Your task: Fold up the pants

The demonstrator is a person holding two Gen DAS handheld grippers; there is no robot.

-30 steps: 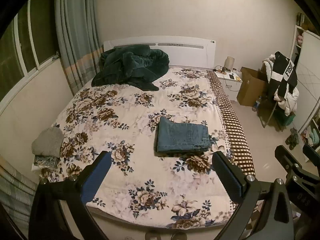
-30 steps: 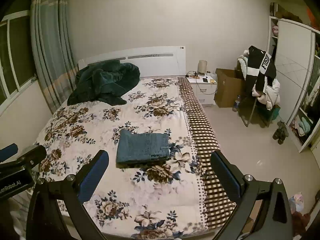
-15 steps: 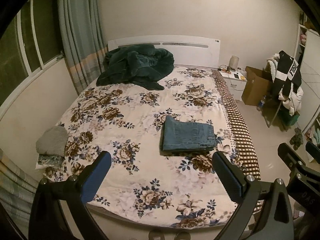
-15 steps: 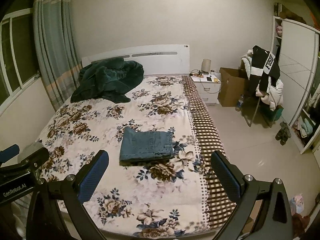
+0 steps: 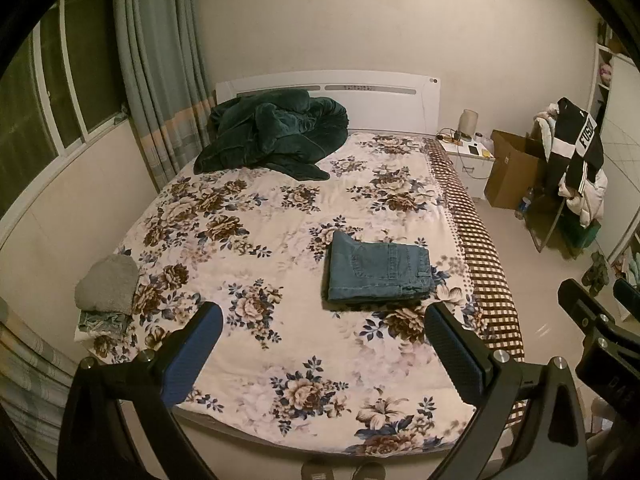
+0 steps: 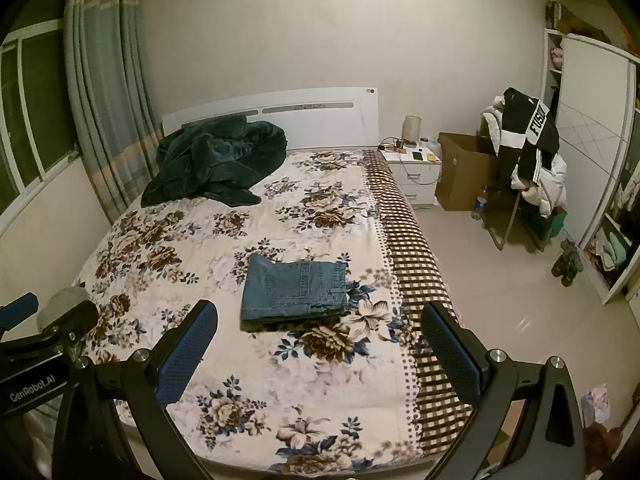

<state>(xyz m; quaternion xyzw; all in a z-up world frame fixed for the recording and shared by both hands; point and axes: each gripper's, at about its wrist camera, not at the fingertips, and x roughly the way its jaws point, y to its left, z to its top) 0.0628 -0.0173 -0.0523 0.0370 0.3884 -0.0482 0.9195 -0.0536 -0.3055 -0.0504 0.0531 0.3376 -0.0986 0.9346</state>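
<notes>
Blue-padded and spread wide, my left gripper (image 5: 322, 336) and my right gripper (image 6: 318, 332) hold nothing, both hanging off the near edge of the bed (image 5: 280, 364). Past the fingertips the folded jeans (image 5: 378, 267) lie flat on the floral bedspread, right of centre, back pocket up. Compared with a second ago I have pulled both grippers farther back: the jeans sit smaller and farther off, and more of the near mattress edge shows. The jeans themselves have not shifted. A dark green blanket (image 5: 276, 134) is heaped at the far left by the headboard.
</notes>
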